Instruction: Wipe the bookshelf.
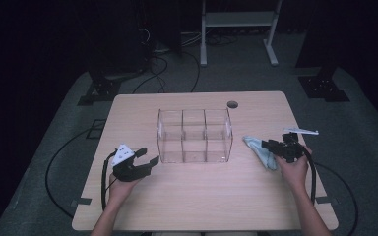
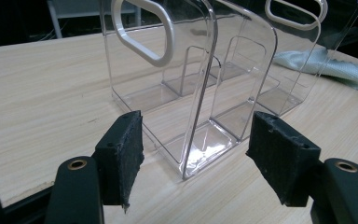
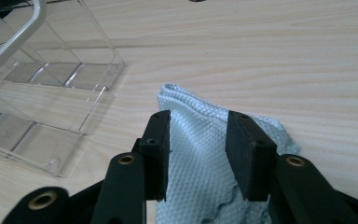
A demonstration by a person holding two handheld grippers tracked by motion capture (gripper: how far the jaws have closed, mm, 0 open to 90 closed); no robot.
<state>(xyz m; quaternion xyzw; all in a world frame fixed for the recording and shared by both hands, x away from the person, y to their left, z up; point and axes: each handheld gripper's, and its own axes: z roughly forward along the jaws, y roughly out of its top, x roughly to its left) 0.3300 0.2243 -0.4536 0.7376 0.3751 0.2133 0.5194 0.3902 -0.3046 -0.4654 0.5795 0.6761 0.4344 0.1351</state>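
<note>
A clear plastic organizer [image 1: 194,135] with several compartments and white handles stands mid-table. My left gripper [image 1: 148,155] sits at its near left corner, open. In the left gripper view the jaws [image 2: 198,149] straddle the end of a clear divider wall [image 2: 196,93] without touching it. A pale blue cloth [image 1: 256,146] lies crumpled on the table to the organizer's right. My right gripper [image 1: 269,145] is down on it, open. In the right gripper view the cloth [image 3: 196,177] runs between the two pads [image 3: 158,140], which stand apart from each other, and the organizer [image 3: 37,93] is at the left.
The wooden table [image 1: 202,196] has a round cable hole [image 1: 232,104] near its far edge. Bare tabletop stretches in front of the organizer between the two hands. Cables lie on the grey floor, and a white frame [image 1: 236,19] stands beyond the table.
</note>
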